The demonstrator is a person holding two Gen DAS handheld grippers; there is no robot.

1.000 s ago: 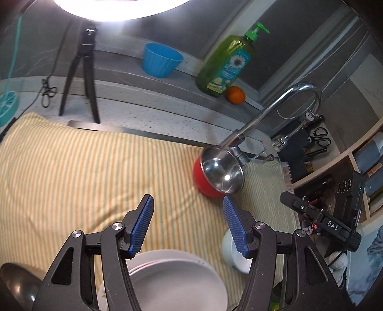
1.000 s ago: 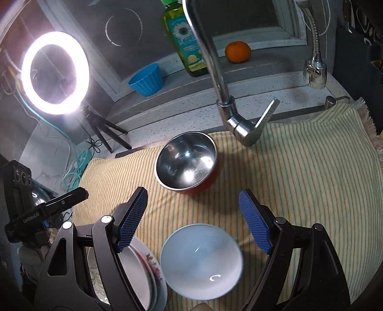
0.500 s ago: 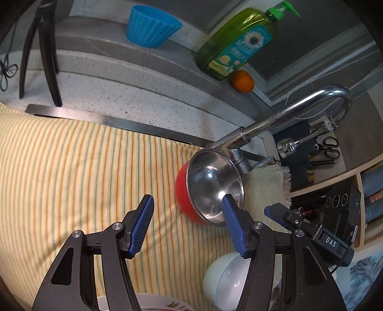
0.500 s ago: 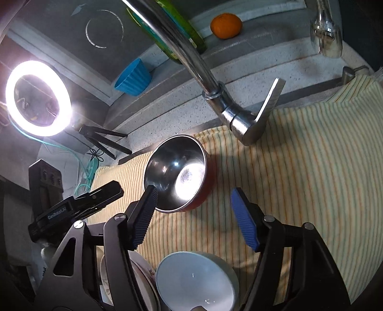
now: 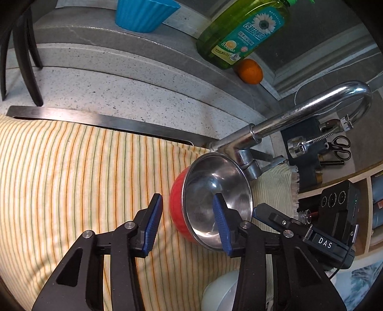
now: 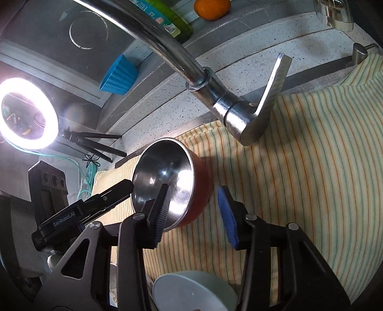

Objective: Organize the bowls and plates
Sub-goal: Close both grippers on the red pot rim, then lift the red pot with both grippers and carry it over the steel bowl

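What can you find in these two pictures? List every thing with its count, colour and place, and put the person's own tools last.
bowl: one, red outside, steel inside, tilted on the cloth under the tap
pale bowl: one, whitish, near edge of the cloth
cloth: one, yellow striped, over the counter
tap: one, chrome, behind the bowl
soap bottle: one, green, on the ledge
orange: one, beside the bottle
cup: one, blue, on the ledge
ring light: one, lit, far left
left tool: open, at the bowl's rim
right tool: open, at the bowl's rim
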